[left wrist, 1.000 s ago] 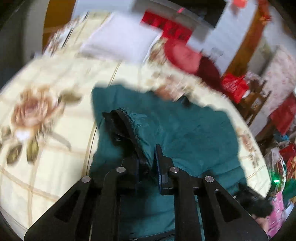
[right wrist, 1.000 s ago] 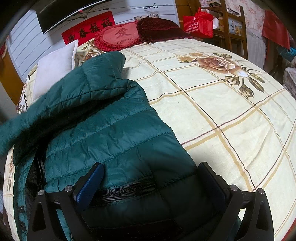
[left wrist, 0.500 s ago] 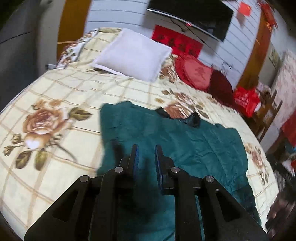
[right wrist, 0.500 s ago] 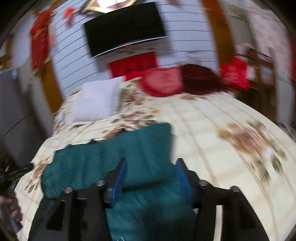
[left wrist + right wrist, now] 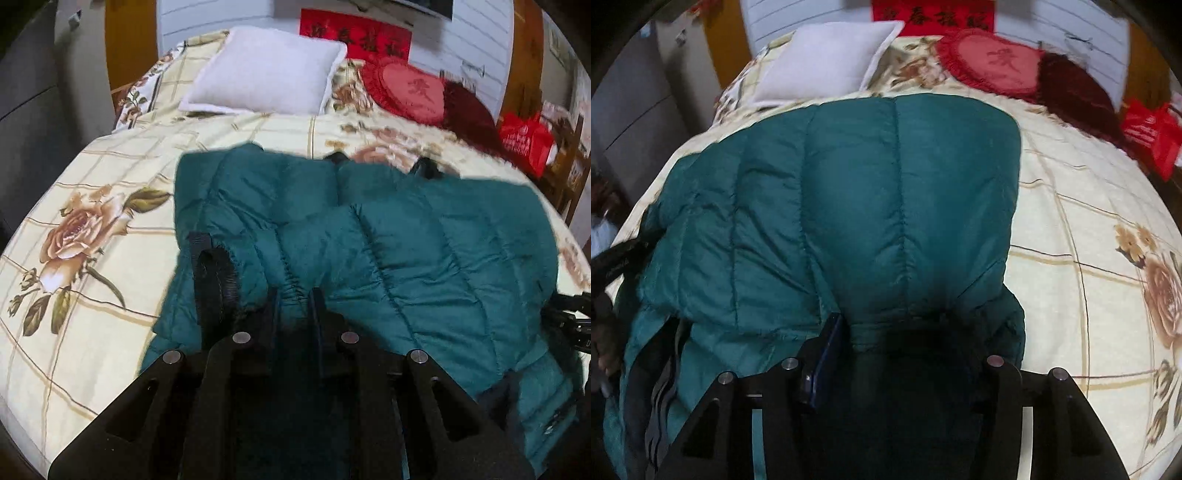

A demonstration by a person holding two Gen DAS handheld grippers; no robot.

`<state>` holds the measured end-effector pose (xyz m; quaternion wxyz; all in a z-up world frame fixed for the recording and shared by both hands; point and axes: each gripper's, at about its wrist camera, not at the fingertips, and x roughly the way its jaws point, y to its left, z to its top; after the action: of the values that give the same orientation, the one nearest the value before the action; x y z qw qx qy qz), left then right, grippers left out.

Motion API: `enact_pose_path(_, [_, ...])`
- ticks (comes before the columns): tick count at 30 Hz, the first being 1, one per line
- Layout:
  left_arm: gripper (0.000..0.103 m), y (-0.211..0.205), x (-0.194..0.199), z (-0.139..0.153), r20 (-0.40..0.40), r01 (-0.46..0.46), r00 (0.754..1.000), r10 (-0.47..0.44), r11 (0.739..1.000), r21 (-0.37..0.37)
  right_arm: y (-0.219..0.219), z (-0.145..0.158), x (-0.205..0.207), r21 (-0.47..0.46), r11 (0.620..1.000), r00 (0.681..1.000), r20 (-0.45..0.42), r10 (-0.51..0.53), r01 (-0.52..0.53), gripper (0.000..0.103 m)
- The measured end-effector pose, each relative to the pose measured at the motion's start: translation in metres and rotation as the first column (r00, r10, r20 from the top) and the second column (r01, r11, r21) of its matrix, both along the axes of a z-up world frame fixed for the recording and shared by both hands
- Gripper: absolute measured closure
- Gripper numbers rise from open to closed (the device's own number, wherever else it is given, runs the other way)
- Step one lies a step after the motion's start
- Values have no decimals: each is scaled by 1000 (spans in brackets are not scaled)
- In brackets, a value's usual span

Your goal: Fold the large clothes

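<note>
Green quilted jacket (image 5: 424, 236): spread across floral bedspread (image 5: 92, 206), centre of both views, black cuff (image 5: 214, 280) at 9 o'clock of left gripper (image 5: 295, 302). Left gripper: fingers narrowly parted, a ridge of jacket fabric pinched between. Right gripper (image 5: 897, 332): fingers closed on a bunched jacket fold. White pillow (image 5: 266, 77) at 12 o'clock; red cushion (image 5: 410, 92) at 1 o'clock.

red banner (image 5: 932, 14) on wall behind the bed's head edge: gold Chinese characters, 春 maybe, rest too blurry | red round cushion (image 5: 991, 61): one character, unreadable | red bag (image 5: 524, 142): print illegible
</note>
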<state>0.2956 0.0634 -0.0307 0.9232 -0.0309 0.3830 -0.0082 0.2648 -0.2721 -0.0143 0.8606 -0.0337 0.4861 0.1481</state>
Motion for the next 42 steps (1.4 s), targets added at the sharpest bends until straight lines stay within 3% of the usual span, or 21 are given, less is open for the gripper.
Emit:
enact_pose_path(2, [88, 5, -3, 8, 37, -7, 999, 9, 999, -35, -2, 14, 2, 10, 1000, 1000, -16, -2, 2, 52])
enact_pose_path(4, [88, 12, -1, 10, 55, -32, 998, 36, 997, -65, -6, 46, 1, 64, 998, 995, 93, -18, 12, 52])
enact_pose_path(7, [88, 15, 8, -5, 13, -34, 999, 35, 995, -90, -13, 88, 17, 173, 980, 965, 223, -140, 102, 52])
enact_pose_path(9, [88, 11, 9, -12, 3, -30, 1000, 30, 997, -67, -9, 97, 41, 192, 963, 943, 238, -231, 187, 52])
enact_pose_path(12, [88, 7, 9, -13, 2, -30, 1000, 30, 999, -45, 5, 83, 81, 155, 960, 949, 182, -259, 232, 52])
enact_pose_path(15, [88, 8, 10, -14, 3, -8, 1000, 8, 998, -66, 11, 33, 116, 58, 969, 968, 62, -242, 239, 52])
enact_pose_path(17, [88, 6, 12, -15, -2, 10, 1000, -10, 997, -74, 7, -1, 118, -37, 973, 972, 55, -226, 229, 50])
enact_pose_path(20, [88, 6, 13, -16, -5, 11, 1000, -11, 997, -75, -11, -13, 110, 7, 963, 959, 84, -270, 270, 34])
enact_pose_path(22, [88, 6, 13, -16, -9, 6, 1000, -7, 997, -73, -21, -17, 115, -3, 949, 948, 46, -315, 316, 6])
enact_pose_path(24, [88, 4, 14, -16, -11, 3, 1000, -4, 999, -52, -36, -18, 118, 43, 926, 927, -41, -374, 376, 5])
enact_pose_path(25, [88, 2, 14, -17, -12, -1, 1000, 0, 999, -39, -37, -8, 114, 60, 912, 914, -34, -403, 405, 21])
enact_pose_path(27, [88, 1, 14, -17, -12, -5, 1000, 5, 1000, -27, -24, 20, 98, 64, 935, 934, 64, -352, 348, 35])
enact_pose_path(30, [88, 3, 14, -17, -11, -5, 1000, 4, 999, -40, 11, 60, 65, 16, 970, 945, 223, -240, 243, 35])
enact_pose_path(32, [88, 4, 14, -17, -11, -4, 1000, 4, 999, -46, 41, 76, 41, 45, 995, 960, 262, -97, 88, 35])
enact_pose_path(35, [88, 5, 14, -17, -10, -4, 1000, 3, 999, -46, 59, 54, 29, 0, 1000, 974, 224, -18, 18, 35])
enact_pose_path(37, [88, 5, 14, -17, -10, -2, 1000, 2, 999, -47, 54, 10, 37, -12, 1000, 998, 67, -12, 13, 31])
enact_pose_path(40, [88, 6, 14, -17, -11, -2, 1000, 2, 999, -50, 41, -6, 25, 71, 997, 990, 140, -16, 6, 31])
enact_pose_path(42, [88, 7, 14, -18, -11, -3, 1000, 2, 998, -55, 44, -6, 23, 49, 999, 988, 156, -14, 6, 30])
